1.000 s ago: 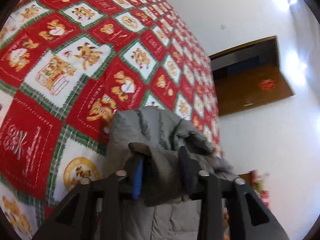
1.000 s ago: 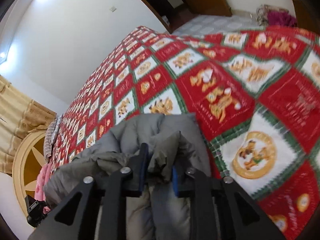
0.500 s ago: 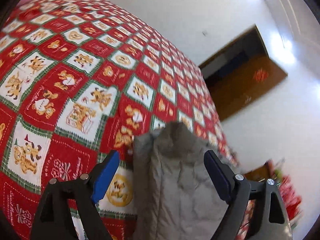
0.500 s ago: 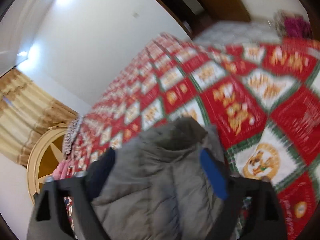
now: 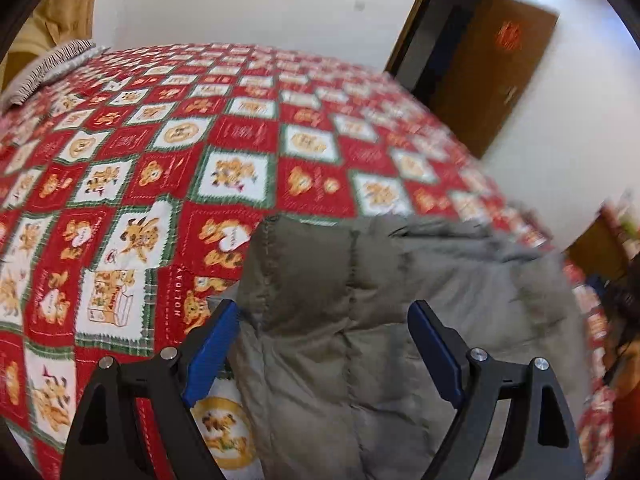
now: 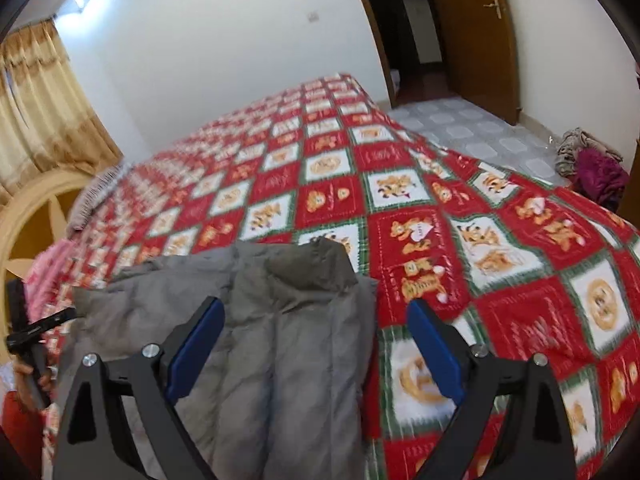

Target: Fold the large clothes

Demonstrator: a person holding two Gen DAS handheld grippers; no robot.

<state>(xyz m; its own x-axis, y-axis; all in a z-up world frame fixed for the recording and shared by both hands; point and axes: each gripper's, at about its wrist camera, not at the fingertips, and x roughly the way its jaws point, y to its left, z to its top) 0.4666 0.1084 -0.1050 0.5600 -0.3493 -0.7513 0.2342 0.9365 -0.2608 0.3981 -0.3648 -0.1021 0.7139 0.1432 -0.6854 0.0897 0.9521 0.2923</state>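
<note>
A grey quilted puffer jacket (image 5: pixel 384 320) lies folded on the red, white and green patchwork bedspread (image 5: pixel 240 152). My left gripper (image 5: pixel 324 344) is open and empty, its blue-padded jaws spread above the jacket's left part. In the right wrist view the jacket (image 6: pixel 256 320) lies on the bedspread (image 6: pixel 500 240), and my right gripper (image 6: pixel 316 340) is open and empty over the jacket's right edge.
A brown door (image 5: pixel 492 72) stands open past the bed's far right corner; it also shows in the right wrist view (image 6: pixel 472 32). A heap of clothes (image 6: pixel 592 168) lies on the tiled floor. A striped pillow (image 5: pixel 44 68), curtains (image 6: pixel 40 104) and a round headboard (image 6: pixel 28 220) are at the left.
Both grippers were shut on jacket folds one second ago. They opened, let the jacket drop flat onto the bedspread, and drew back and up from it.
</note>
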